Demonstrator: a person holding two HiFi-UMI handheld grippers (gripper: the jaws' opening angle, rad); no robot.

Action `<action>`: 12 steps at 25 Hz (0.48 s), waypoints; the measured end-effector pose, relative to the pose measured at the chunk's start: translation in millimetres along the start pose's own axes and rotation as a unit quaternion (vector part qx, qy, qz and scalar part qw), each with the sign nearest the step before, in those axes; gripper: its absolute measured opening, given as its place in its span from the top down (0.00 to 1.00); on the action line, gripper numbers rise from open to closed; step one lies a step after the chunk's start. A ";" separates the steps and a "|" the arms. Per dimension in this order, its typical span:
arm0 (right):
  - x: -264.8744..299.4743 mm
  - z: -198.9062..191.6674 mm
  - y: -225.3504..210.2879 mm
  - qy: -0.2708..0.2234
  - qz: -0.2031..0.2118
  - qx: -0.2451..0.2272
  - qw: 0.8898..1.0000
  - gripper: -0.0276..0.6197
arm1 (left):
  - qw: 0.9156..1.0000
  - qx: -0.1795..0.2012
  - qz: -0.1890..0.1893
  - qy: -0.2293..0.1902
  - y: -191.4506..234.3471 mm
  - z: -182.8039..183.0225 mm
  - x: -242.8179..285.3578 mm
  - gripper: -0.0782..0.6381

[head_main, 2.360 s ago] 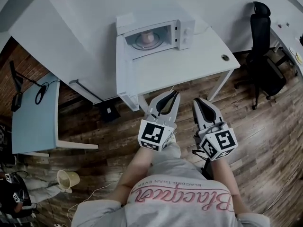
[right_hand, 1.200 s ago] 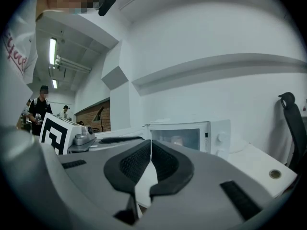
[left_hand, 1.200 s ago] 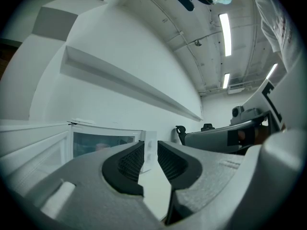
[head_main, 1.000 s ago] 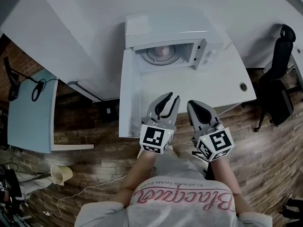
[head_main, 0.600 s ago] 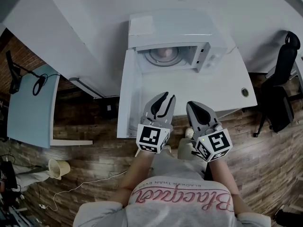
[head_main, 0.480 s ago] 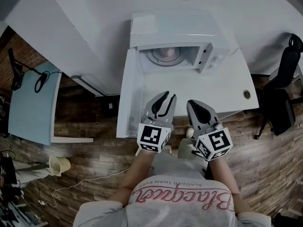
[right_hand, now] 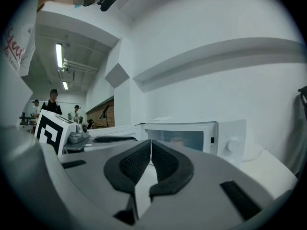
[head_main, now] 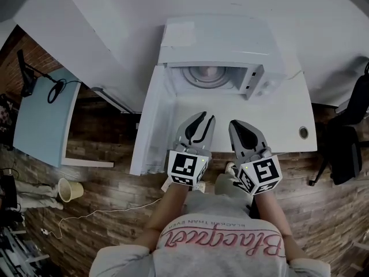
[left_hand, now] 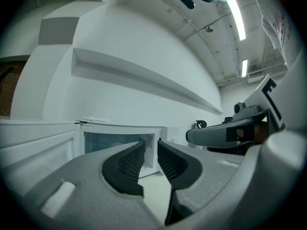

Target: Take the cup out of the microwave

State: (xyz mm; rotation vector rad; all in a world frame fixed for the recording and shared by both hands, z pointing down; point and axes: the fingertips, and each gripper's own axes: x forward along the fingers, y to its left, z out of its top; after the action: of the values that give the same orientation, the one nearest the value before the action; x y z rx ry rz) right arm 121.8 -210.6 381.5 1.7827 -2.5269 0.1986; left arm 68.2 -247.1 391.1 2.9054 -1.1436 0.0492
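Observation:
The white microwave [head_main: 222, 42] stands on a white table [head_main: 288, 114] with its door [head_main: 151, 123] swung open to the left. Inside, a pale pink cup [head_main: 210, 72] sits on the round turntable; in the right gripper view the cup [right_hand: 178, 141] shows dimly in the cavity. My left gripper [head_main: 206, 118] hovers over the table's front part, short of the opening, its jaws slightly apart with nothing between them. My right gripper [head_main: 235, 123] is beside it, jaws together and empty. The left gripper view shows the microwave cavity [left_hand: 115, 145] ahead, with the cup not visible.
A black office chair [head_main: 354, 137] stands at the right. A light blue table [head_main: 40, 120] and a waste basket [head_main: 70, 189] are at the left, with a cable [head_main: 121, 209] lying on the wooden floor. People stand far off in the right gripper view [right_hand: 52, 104].
Both grippers and the head have come closer to the microwave, from beyond the table's front edge to over it. The jaws look unchanged.

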 end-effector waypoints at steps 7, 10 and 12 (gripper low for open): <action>18.0 0.6 -31.0 0.007 0.034 -0.005 0.999 0.94 | 1.000 0.000 0.031 0.006 0.0 -1.8 32.2 0.77; 25.1 1.6 -41.5 0.007 0.054 -0.004 0.999 0.94 | 0.999 0.000 0.039 0.013 -1.2 -4.7 45.7 0.77; 29.1 1.8 -46.9 0.008 0.067 -0.007 0.998 0.94 | 0.999 0.001 0.048 0.017 -1.9 -7.0 53.5 0.77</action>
State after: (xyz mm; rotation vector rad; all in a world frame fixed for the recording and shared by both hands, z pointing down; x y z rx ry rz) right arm 156.1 -253.5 386.6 1.5996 -2.6317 0.2000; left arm 108.4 -282.0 400.0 2.8368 -1.2769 0.1014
